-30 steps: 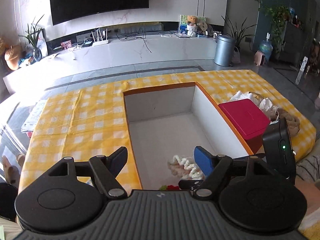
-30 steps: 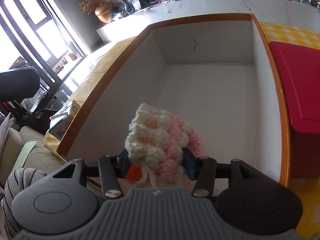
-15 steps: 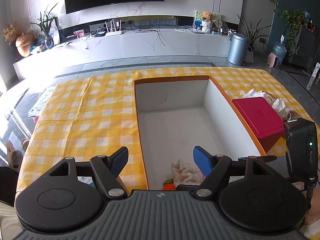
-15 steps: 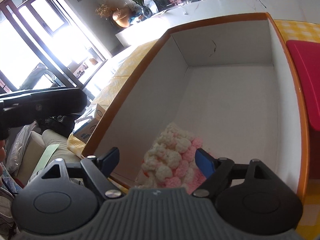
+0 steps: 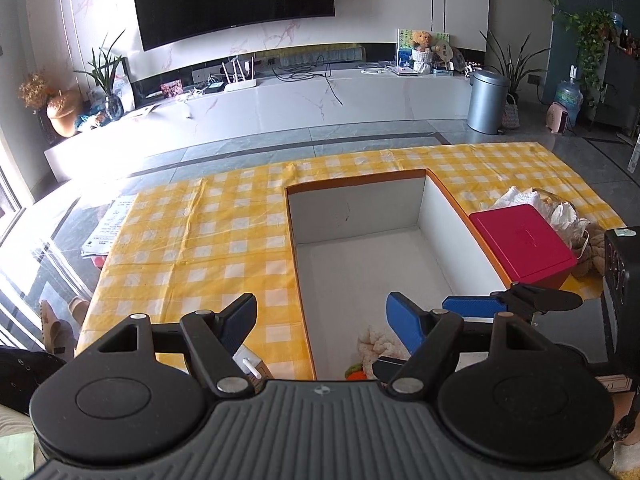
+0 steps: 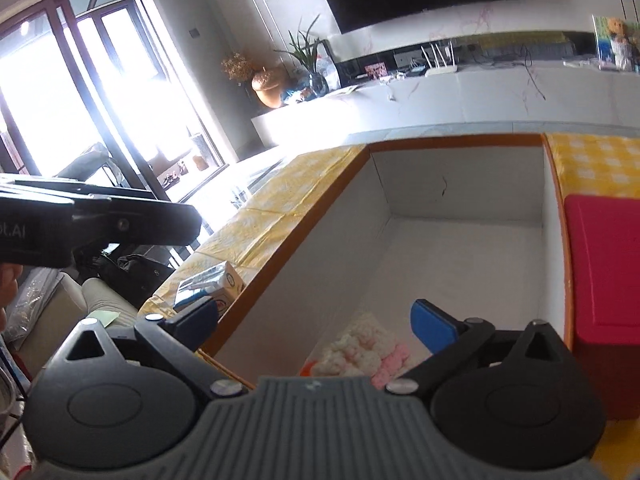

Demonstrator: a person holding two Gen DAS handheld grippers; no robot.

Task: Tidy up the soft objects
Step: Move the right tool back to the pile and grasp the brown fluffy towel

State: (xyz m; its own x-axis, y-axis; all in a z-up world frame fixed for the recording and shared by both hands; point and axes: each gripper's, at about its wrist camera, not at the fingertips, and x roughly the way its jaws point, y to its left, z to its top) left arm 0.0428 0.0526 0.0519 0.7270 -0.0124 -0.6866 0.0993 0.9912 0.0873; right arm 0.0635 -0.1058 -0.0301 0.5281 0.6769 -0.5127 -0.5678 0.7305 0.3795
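While both claws gape empty, right claw (image 6: pixel 314 322) opening; knobbly crochet toy (image 6: pixel 360 350) rests in box (image 6: pixel 304 240).

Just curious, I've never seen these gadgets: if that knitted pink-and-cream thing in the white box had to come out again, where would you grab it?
Probably across its bumpy upper bulge, coming straight down from above. The knitted toy lies on the floor of the white box near a wall, so a sideways approach looks cramped. The right tongs, now opening, hold nothing.
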